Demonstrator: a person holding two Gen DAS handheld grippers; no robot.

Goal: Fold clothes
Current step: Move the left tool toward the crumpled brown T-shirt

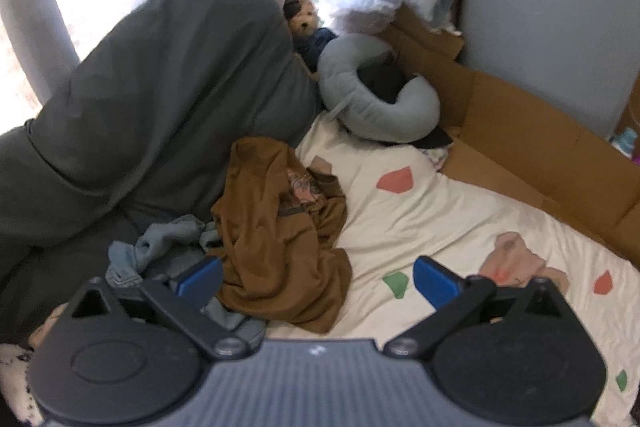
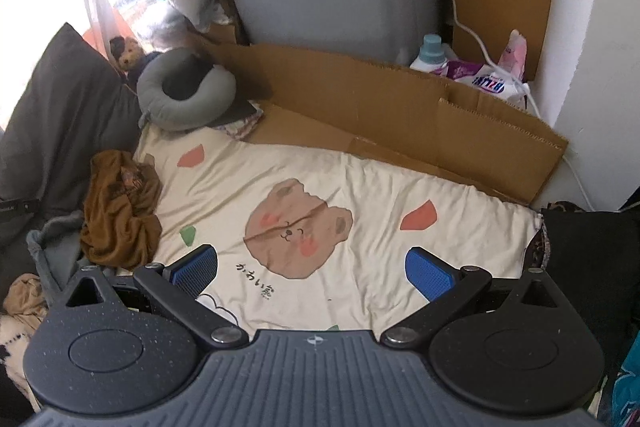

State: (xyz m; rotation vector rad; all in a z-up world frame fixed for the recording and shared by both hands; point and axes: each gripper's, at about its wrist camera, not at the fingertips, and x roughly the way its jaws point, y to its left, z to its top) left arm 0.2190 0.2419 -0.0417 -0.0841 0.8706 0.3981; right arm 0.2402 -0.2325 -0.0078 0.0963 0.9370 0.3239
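A crumpled brown garment [image 1: 276,227] lies on the cream bear-print bedsheet [image 1: 440,211], just ahead of my left gripper [image 1: 316,279], which is open with nothing between its blue pads. A grey-blue garment [image 1: 160,251] is bunched to its left, partly under the left finger. In the right wrist view the brown garment [image 2: 120,211] sits at the left edge of the sheet [image 2: 360,179], with grey cloth [image 2: 56,243] beside it. My right gripper [image 2: 312,269] hangs open over the printed bear, holding nothing.
A dark grey pillow [image 1: 160,87] leans at the left. A grey neck pillow [image 1: 360,95] and a small teddy bear [image 1: 304,23] lie at the head of the bed. Flattened cardboard [image 2: 400,107] lines the far side, with a detergent bottle [image 2: 430,55] behind. Dark cloth [image 2: 584,247] lies right.
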